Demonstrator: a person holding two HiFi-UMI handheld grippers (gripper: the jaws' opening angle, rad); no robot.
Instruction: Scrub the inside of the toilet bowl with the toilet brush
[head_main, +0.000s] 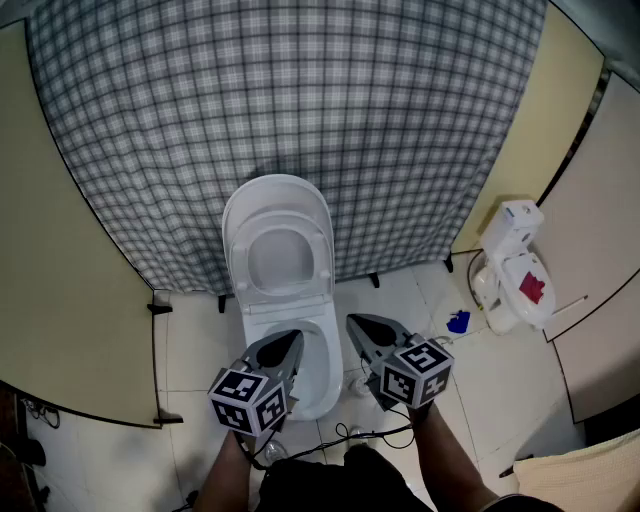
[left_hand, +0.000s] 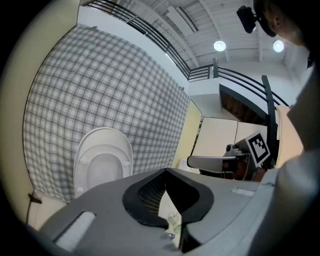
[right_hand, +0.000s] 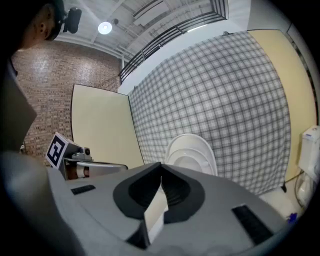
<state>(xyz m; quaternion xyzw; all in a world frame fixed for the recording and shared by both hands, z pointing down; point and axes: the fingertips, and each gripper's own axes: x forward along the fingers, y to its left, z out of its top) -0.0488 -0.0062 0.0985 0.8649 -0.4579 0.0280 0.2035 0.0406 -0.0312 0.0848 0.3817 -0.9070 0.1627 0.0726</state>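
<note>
White toilet (head_main: 278, 215); behind it, grey-and-white checked wall (head_main: 300, 100); flanking it, cream panels (head_main: 60, 250); right of it, blue object (head_main: 459, 322), red patch (head_main: 532, 287).

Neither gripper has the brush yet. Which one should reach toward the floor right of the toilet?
Right. The right gripper hangs on that side of the toilet; the left gripper is over the bowl and would have to cross.

Toilet (head_main: 262, 325) mid-floor (head_main: 190, 350), back against cloth backdrop (head_main: 300, 100). Lid (head_main: 278, 235) up, leaning on backdrop. Panel (head_main: 60, 250) left of toilet, another panel (head_main: 535, 140) right. Small unit (head_main: 512, 270) on floor by right panel, well apart from toilet, with small object (head_main: 458, 322) between them. Left gripper (head_main: 295, 337) over bowl's near side. Right gripper (head_main: 352, 322) just right of bowl. Cable (head_main: 375, 433) on floor before toilet.
</note>
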